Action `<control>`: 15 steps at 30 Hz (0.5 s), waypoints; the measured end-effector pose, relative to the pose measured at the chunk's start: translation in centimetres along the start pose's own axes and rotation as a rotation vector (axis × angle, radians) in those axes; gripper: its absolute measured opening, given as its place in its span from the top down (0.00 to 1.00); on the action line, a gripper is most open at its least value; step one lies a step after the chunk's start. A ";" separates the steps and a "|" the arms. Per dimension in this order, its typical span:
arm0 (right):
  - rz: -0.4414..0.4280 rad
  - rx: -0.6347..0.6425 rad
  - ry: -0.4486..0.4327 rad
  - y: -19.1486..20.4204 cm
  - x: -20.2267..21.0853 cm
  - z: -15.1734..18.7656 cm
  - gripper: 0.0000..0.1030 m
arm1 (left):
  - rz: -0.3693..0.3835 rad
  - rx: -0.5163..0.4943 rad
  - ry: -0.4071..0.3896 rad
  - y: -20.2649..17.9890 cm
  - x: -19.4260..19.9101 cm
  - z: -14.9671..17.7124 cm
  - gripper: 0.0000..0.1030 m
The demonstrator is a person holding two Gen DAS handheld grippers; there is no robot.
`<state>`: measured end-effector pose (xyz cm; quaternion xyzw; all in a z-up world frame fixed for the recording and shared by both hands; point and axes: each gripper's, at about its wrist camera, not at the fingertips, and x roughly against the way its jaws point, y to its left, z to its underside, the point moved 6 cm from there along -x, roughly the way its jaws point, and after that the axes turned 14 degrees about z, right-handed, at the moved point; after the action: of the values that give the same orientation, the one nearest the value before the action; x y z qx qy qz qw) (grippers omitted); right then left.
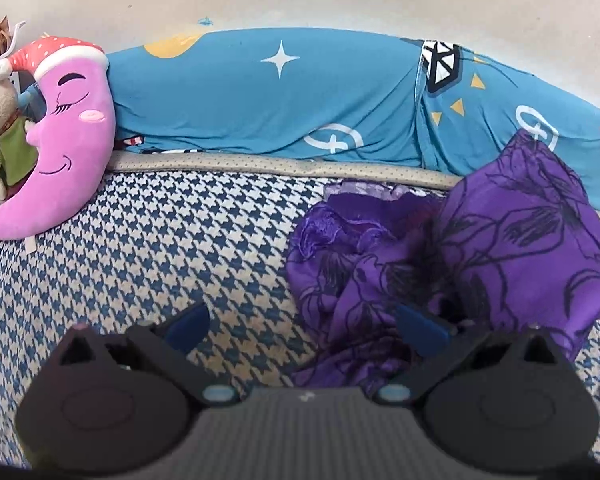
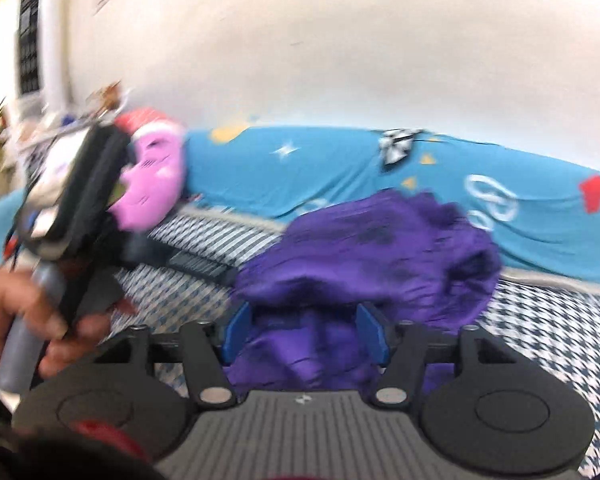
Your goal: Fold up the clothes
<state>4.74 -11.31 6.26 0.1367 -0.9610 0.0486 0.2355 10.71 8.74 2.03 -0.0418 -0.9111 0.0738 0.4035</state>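
A crumpled purple garment (image 1: 480, 248) with dark flower outlines lies heaped on the blue-and-white houndstooth bed cover (image 1: 140, 240). My left gripper (image 1: 304, 326) stands open just above the cover. Its right finger is over the garment's near edge and its left finger is over bare cover. In the blurred right wrist view the same garment (image 2: 380, 248) bulges up ahead of my right gripper (image 2: 307, 330). A fold of the cloth lies between its blue pads (image 2: 240, 330), which stand apart. A person's hand (image 2: 20, 312) grips the left gripper's handle at the left edge.
A pink moon plush (image 1: 72, 120) and a teddy bear (image 1: 0, 120) lean at the far left. A long blue bolster (image 1: 280, 96) with stars runs along the white wall behind the bed. Bare cover stretches left of the garment.
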 end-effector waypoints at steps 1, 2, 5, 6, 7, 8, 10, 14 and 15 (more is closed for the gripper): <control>0.015 -0.042 0.002 -0.8 -0.3 -0.4 0.29 | -0.004 -0.001 0.005 0.0 -0.1 0.1 0.00; 0.029 -0.081 0.005 -1.6 -0.6 -0.8 0.28 | -0.009 -0.003 0.009 0.0 -0.2 0.2 0.00; 0.065 -0.161 0.016 -3.1 -1.7 -1.9 0.25 | -0.028 -0.016 0.029 0.0 -0.5 0.5 0.00; 0.074 -0.186 0.019 -3.5 -2.0 -2.2 0.25 | -0.036 -0.021 0.034 0.0 -0.5 0.5 0.00; 0.075 -0.211 0.022 -4.0 -2.2 -2.2 0.25 | -0.040 -0.025 0.033 0.0 -0.5 0.6 0.00; 0.074 -0.240 0.026 -4.4 -2.4 -2.2 0.25 | -0.042 -0.028 0.031 0.0 -0.5 0.6 0.00; 0.073 -0.300 0.033 -5.0 -2.5 -2.1 0.24 | -0.048 -0.034 0.025 0.1 -0.3 0.6 0.00; 0.069 -0.444 0.033 -6.1 -3.4 -1.9 0.23 | -0.064 -0.053 0.006 0.3 0.0 0.6 0.00; 0.065 -0.479 0.034 -6.2 -3.7 -1.8 0.23 | -0.068 -0.058 0.001 0.3 0.1 0.6 0.00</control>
<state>10.44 -16.11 6.37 0.0453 -0.9449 -0.1707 0.2757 10.24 9.01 1.67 -0.0227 -0.9134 0.0337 0.4050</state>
